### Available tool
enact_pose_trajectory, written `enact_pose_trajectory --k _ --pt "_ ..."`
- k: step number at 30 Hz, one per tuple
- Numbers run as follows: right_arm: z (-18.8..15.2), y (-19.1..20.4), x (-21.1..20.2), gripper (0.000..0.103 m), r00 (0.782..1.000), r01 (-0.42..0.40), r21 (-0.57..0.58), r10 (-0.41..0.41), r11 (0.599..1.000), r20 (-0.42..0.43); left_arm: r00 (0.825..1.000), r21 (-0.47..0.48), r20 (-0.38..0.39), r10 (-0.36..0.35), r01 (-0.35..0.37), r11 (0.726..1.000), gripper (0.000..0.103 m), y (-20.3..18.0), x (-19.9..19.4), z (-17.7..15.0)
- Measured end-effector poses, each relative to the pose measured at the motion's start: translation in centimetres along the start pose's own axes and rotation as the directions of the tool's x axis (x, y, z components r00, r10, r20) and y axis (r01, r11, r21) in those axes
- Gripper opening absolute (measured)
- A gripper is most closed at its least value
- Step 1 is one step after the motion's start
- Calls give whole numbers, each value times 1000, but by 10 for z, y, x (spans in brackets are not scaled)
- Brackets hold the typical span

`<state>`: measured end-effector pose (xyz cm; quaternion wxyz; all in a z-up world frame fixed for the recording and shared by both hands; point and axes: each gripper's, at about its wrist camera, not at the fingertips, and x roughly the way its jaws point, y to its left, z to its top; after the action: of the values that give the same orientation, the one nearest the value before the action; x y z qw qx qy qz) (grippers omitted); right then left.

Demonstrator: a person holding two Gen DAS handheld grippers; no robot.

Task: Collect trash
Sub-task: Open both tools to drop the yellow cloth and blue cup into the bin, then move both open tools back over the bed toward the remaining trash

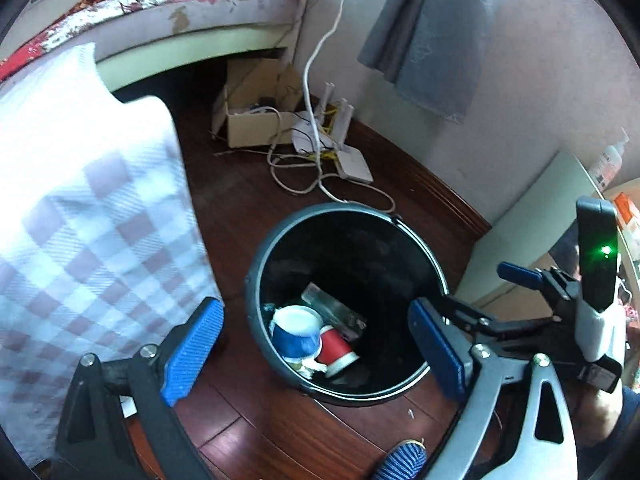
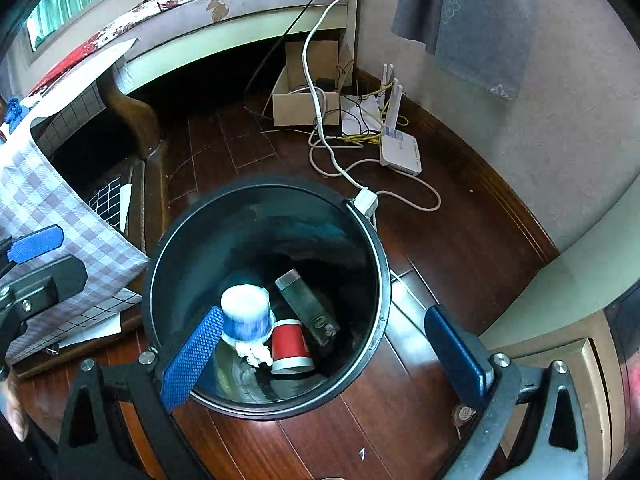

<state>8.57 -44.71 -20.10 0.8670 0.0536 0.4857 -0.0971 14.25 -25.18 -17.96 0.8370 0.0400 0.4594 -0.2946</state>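
Note:
A black round trash bin (image 1: 256,264) stands on the dark wood floor; it also shows in the right wrist view (image 2: 372,248). Inside lie a blue-and-white paper cup (image 1: 298,334) (image 2: 244,312), a red paper cup (image 1: 336,348) (image 2: 290,346), a dark flat wrapper or box (image 1: 334,310) (image 2: 308,308) and crumpled white tissue (image 2: 254,352). My left gripper (image 1: 316,354) is open and empty above the bin's near side. My right gripper (image 2: 326,354) is open and empty over the bin's near rim. The right gripper also shows at the right of the left wrist view (image 1: 472,292), open.
A checked lilac-and-white cloth (image 1: 80,208) (image 2: 48,208) hangs left of the bin. Behind the bin lie white cables (image 2: 344,168), a white router (image 2: 400,148) and a cardboard box (image 2: 304,100) beside the bed frame (image 2: 224,40). A pale cabinet (image 1: 532,224) stands at right.

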Motion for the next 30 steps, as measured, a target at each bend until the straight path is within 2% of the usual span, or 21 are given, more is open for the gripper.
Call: enact_pose_trajectory --k 3,11,20,24,30 --pt "-1 4 -5 102 1000 8 -8 -8 1000 7 999 6 19 32 -32 999 95 1 -7 -2" --pt "0 16 -28 102 999 -8 -17 9 1000 44 997 14 42 60 -60 998 95 6 -18 -4" --pt "0 43 -57 102 994 -42 -32 45 999 100 985 10 102 136 -138 990 95 19 -49 -13" --pt "0 62 -72 102 989 -57 -56 65 997 133 975 -11 133 177 -177 984 95 31 -67 -18" --pt "7 86 -90 102 978 -94 -86 109 992 180 949 -49 193 249 -244 969 95 51 -100 -21"
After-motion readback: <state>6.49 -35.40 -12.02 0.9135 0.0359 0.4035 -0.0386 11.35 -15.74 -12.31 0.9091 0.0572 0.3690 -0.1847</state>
